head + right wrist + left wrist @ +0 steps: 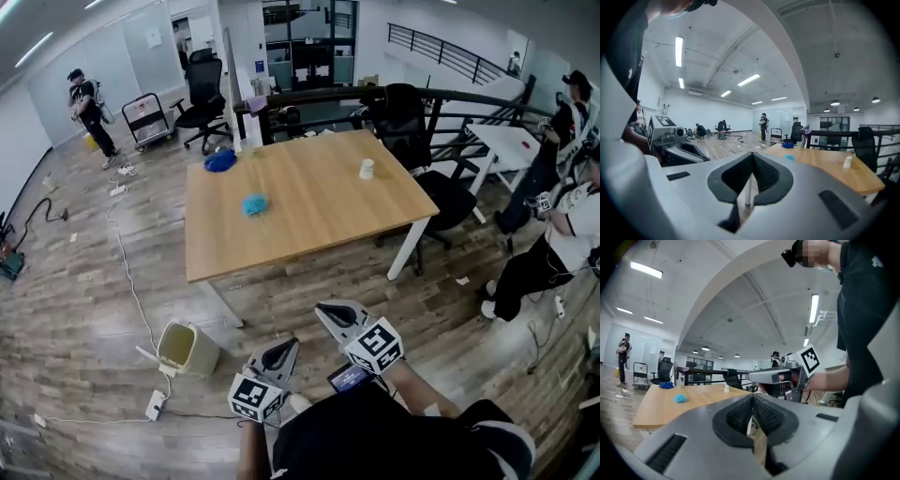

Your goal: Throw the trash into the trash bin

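Head view, left to right: the open-topped trash bin (187,347) stands on the wood floor off the near left corner of the table (309,225), with a white power strip (155,405) just beside it. Your left gripper (281,352) and right gripper (330,317) hang low in front of you, short of the table and well apart from everything on it. On the tabletop lie a dark blue lump (220,161) near the far left edge, a light blue crumpled wad (254,204) nearer the middle, and a small white container (367,169) toward the right.

Left gripper view: what the head view cannot resolve shows here. The fingers (738,416) are pressed together with nothing between them. Past them sit the same two blue pieces and the container, and your right gripper crosses at the right. The bin is out of frame.

Right gripper view: these fingers (736,176) are likewise closed on nothing. Your left gripper sits at the left, the table at the right.
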A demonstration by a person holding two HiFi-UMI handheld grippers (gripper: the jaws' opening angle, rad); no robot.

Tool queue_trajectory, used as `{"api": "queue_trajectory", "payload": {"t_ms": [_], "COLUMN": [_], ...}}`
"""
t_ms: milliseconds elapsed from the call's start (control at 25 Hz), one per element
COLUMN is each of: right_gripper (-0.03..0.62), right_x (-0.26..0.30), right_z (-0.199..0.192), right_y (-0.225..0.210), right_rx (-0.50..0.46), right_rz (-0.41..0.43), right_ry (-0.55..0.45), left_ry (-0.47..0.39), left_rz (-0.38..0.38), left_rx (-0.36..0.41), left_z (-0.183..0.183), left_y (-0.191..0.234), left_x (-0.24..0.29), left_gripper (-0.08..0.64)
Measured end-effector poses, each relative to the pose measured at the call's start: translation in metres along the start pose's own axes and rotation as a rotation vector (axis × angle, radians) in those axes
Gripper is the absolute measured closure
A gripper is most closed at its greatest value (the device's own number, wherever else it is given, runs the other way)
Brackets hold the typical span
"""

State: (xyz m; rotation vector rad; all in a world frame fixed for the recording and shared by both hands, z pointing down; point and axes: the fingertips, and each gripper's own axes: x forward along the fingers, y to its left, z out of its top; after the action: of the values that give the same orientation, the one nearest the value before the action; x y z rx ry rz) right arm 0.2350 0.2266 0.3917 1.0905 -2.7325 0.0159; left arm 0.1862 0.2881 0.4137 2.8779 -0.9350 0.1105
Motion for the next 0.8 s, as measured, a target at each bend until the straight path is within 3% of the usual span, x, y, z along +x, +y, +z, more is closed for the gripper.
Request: {"api": "queue_trajectory", "payload": {"t_ms": [160,280,400,520,680,800], "right_gripper": [0.597,0.597,0.597,0.597,0.597,0.597], "right_x": [0.060,0.090,0.130,0.174,0.245,0.292], "right_z": [0.005,0.013,-0.003,-0.021,-0.028,-0.009], "right_y": [-0.009,-0.046,-0.071,-0.084,-0.136,-0.180], "right_rx": [-0.106,-0.018,0.094,0.118,0.158,0.173], "right_rz": [-0.001,-0.001,0.008,0.061,0.121,0.131], "right_ry": [0.049,0.025,0.025,0.065,0.060,0.026], "left_ry": [-0.017,-0.050,-0.014,0.036,0.104,0.125], "left_rz": [0.018,0.017,0.068,0.089,0.076,0.058], "left_rx": [-0.040,-0.064,-0.080,-0.090,-0.014,0.034], "left_z": [0.000,0.004,-0.008,-0.007,0.013,0.036], "left_y": [0.059,0.085,0.130,0.171,0.230,0.278], "left_x": [-0.008,0.007,0.023,0.045,0.103,0.146], "left_gripper": [0.561,0.561,0.561,0.561,0.561,0.561]}}
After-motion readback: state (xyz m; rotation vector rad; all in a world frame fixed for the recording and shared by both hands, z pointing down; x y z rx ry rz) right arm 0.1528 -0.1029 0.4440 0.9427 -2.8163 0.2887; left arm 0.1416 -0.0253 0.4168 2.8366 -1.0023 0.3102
